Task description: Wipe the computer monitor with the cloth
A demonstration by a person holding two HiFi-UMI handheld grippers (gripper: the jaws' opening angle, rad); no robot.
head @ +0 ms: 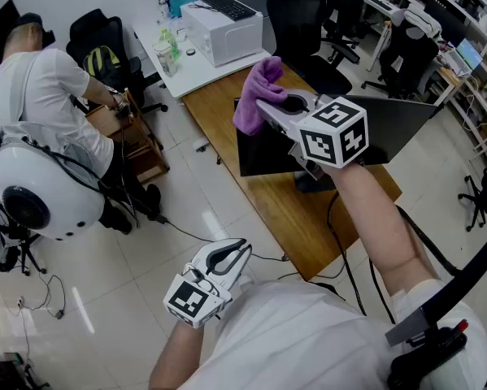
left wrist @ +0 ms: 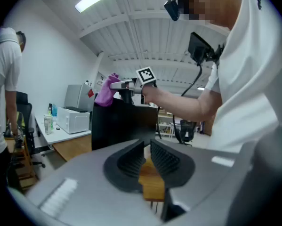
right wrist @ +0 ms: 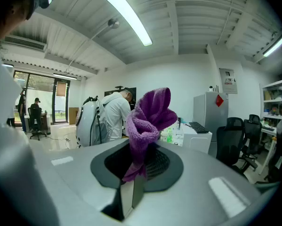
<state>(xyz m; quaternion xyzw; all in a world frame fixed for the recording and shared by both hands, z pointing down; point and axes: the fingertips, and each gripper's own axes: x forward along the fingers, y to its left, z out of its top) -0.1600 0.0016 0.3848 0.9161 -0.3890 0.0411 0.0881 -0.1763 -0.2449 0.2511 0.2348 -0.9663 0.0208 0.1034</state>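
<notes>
- Low at the left of the head view, the left claw hangs over the floor, apart from the bench, its jaws drawn almost together on nothing.
- Further right, the purple cloth is held up in the air above the monitor's left end, bunched, its long axis running out along the jaws and its free end pointing away from the person.
- The right claw pinches the cloth's lower end tight.
- Under it, the dark monitor stands on the wooden bench, its long axis left to right.
</notes>
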